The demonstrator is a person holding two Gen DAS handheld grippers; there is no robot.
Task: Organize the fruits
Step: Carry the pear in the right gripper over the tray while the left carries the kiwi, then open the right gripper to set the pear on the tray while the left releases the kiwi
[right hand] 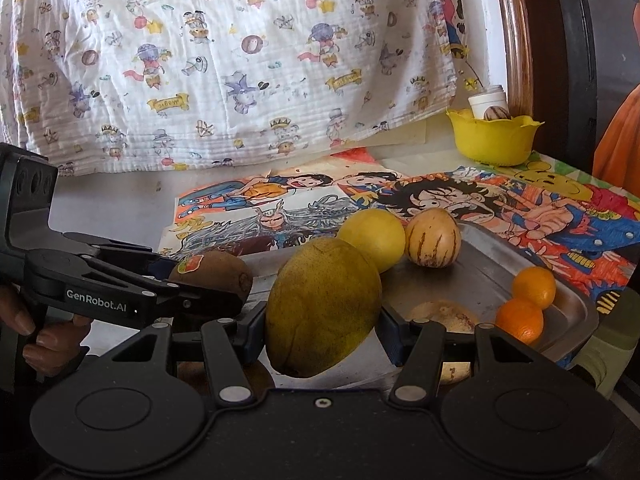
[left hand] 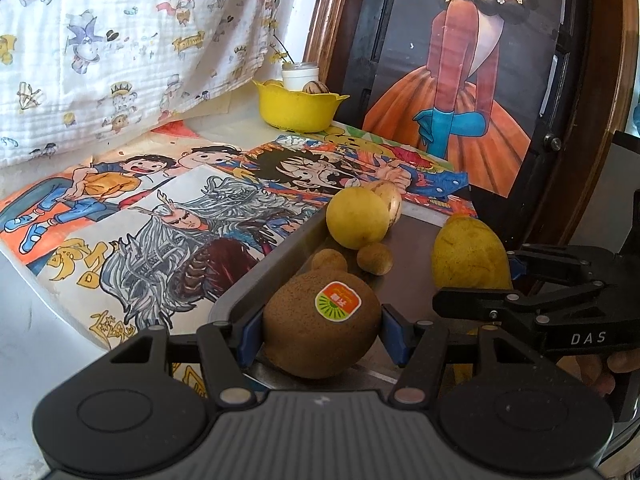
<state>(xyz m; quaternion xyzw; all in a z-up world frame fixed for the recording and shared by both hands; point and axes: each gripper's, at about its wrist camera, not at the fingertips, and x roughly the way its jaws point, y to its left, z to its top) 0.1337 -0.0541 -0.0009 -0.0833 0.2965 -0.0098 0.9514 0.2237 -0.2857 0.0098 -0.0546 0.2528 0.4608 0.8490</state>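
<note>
**Over the tray, a fruit in each gripper**

Above the near end of the metal tray (right hand: 560, 280), the left gripper (left hand: 320, 330) has its fingers pinching a brown kiwi (left hand: 320, 324) with an orange-and-green sticker, and the right gripper (right hand: 322, 330) has its fingers clamped on the sides of a large yellow-green mango (right hand: 324, 304). Both fruits appear to be lifted off the tray, though contact underneath cannot be seen.

On the tray lie a round yellow fruit (right hand: 374, 238), a striped pale melon-like fruit (right hand: 432, 238), two small oranges (right hand: 528, 300) touching each other, and two small brown fruits (left hand: 356, 260) near the kiwi. Well beyond, at the back of the table by the picture frame (left hand: 320, 20), stands a yellow bowl (left hand: 298, 110) that already holds a similar striped fruit and a white jar (left hand: 300, 76). Coloured cartoon drawings (left hand: 160, 216) cover the table between tray and bowl.

The step in hand looks like carrying the picked fruits away for sorting. The bowl seems the likely destination, so the next move would call for reaching forward past the yellow fruit without knocking it, and keeping the two grippers, now close side by side, from colliding.
</note>
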